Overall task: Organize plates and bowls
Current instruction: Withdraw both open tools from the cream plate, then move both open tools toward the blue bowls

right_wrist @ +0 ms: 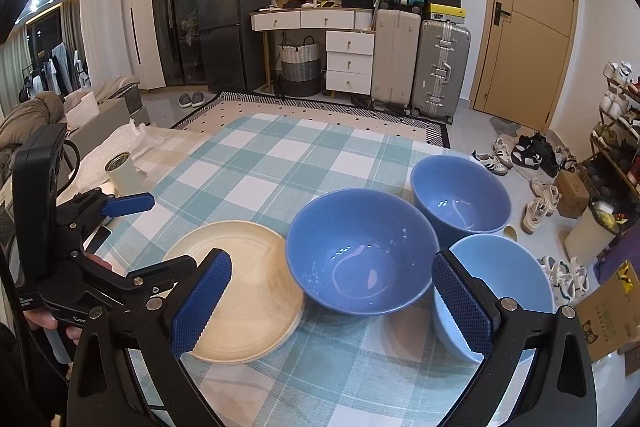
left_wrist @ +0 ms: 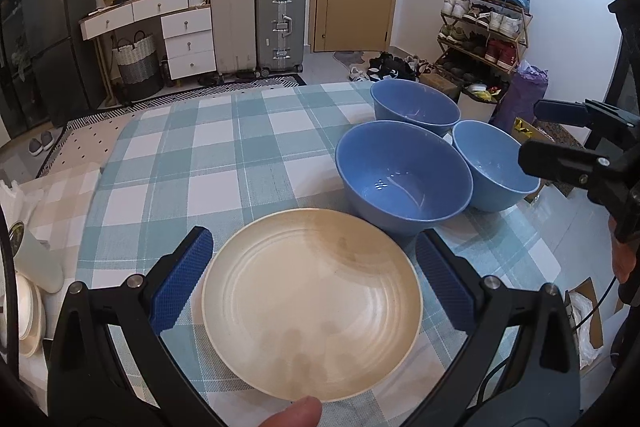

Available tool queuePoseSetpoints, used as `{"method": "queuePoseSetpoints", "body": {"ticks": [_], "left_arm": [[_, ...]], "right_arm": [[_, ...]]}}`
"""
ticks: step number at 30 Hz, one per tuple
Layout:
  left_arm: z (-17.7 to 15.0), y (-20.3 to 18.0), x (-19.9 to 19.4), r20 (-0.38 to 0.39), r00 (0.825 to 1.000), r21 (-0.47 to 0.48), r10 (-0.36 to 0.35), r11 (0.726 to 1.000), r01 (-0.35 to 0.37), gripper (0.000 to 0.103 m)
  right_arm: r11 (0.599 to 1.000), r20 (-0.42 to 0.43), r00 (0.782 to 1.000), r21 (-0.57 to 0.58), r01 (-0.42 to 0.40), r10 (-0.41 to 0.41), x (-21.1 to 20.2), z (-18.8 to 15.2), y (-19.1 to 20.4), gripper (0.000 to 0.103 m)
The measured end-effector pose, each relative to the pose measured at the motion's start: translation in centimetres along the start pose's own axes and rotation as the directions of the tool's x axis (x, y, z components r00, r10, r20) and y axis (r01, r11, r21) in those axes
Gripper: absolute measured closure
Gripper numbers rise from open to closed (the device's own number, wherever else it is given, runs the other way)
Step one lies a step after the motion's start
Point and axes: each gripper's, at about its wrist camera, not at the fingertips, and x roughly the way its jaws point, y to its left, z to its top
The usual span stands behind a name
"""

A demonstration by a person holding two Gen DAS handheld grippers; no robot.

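A cream plate (left_wrist: 312, 303) lies on the checked tablecloth (left_wrist: 208, 163); it also shows in the right wrist view (right_wrist: 244, 291). My left gripper (left_wrist: 314, 279) is open, its blue pads on either side of the plate, just above it. Three blue bowls stand close together: a middle one (left_wrist: 404, 175) (right_wrist: 360, 251), a far one (left_wrist: 414, 105) (right_wrist: 460, 199) and a right one (left_wrist: 492, 163) (right_wrist: 508, 279). My right gripper (right_wrist: 332, 303) is open above the near rim of the middle bowl. It shows in the left wrist view (left_wrist: 560, 135) at the right edge.
A white cup (right_wrist: 124, 173) stands at the table's left side. More pale dishes (left_wrist: 28, 315) sit at the left edge. Beyond the table are suitcases (left_wrist: 256, 23), a drawer unit and a shoe rack (left_wrist: 484, 23). A cardboard box (right_wrist: 608, 315) is at the right.
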Motion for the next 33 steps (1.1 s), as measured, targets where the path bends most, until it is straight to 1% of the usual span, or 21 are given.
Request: {"method": "queuePoseSetpoints", "body": {"ticks": [7, 16, 26, 33], "left_arm": [[2.0, -1.2, 0.9, 0.005, 1.0, 0.02, -0.007, 1.0, 0.007, 0.002], [5.9, -1.7, 2.4, 0.019, 1.0, 0.017, -0.017, 1.0, 0.016, 0.002], [9.2, -3.0, 4.8, 0.013, 0.999, 0.036, -0.035, 0.999, 0.034, 0.002], [10.8, -3.7, 7.5, -0.012, 0.999, 0.049, -0.042, 0.998, 0.042, 0.002]], "right_arm": [[0.999, 0.02, 0.999, 0.033, 0.036, -0.037, -1.2, 1.0, -2.7, 0.001], [0.994, 0.028, 0.997, 0.084, 0.073, -0.076, -1.7, 2.3, -6.4, 0.001], [0.987, 0.009, 0.994, 0.124, 0.103, -0.105, -0.9, 3.2, -9.8, 0.001], [0.983, -0.017, 0.994, 0.146, 0.11, -0.109, 0.5, 3.6, -11.8, 0.001]]}}
